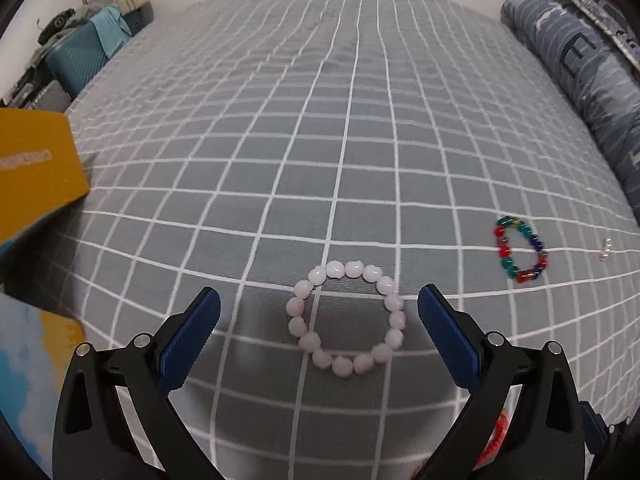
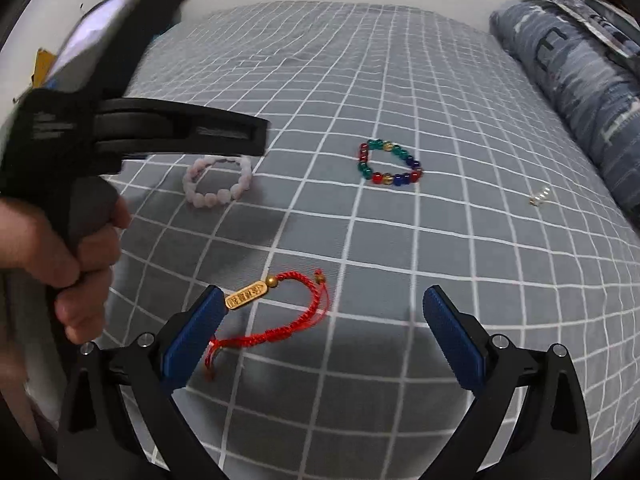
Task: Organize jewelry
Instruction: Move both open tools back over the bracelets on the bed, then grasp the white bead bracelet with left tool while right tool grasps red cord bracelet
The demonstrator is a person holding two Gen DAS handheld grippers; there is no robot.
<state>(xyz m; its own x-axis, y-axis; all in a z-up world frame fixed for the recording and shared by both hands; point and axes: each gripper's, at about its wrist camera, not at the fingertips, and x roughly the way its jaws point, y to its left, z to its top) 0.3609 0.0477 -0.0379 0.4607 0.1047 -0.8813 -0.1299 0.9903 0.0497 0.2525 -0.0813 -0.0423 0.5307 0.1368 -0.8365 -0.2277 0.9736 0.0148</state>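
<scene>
A pale pink bead bracelet (image 1: 346, 318) lies flat on the grey checked bedsheet, between the open fingers of my left gripper (image 1: 319, 303); it also shows in the right wrist view (image 2: 218, 184), partly under the left gripper's body (image 2: 120, 120). A multicoloured bead bracelet (image 1: 520, 253) (image 2: 390, 163) lies to its right. A red cord bracelet with a gold tag (image 2: 276, 312) lies between the open fingers of my right gripper (image 2: 324, 300), nearer the left finger. A small pearl earring (image 2: 540, 196) (image 1: 606, 249) lies at the far right.
A yellow box (image 1: 36, 168) stands at the left on the bed. A rolled blue-grey quilt (image 1: 580, 80) (image 2: 580, 80) lines the right side. A teal suitcase (image 1: 76, 60) and clutter stand beyond the bed's far left corner.
</scene>
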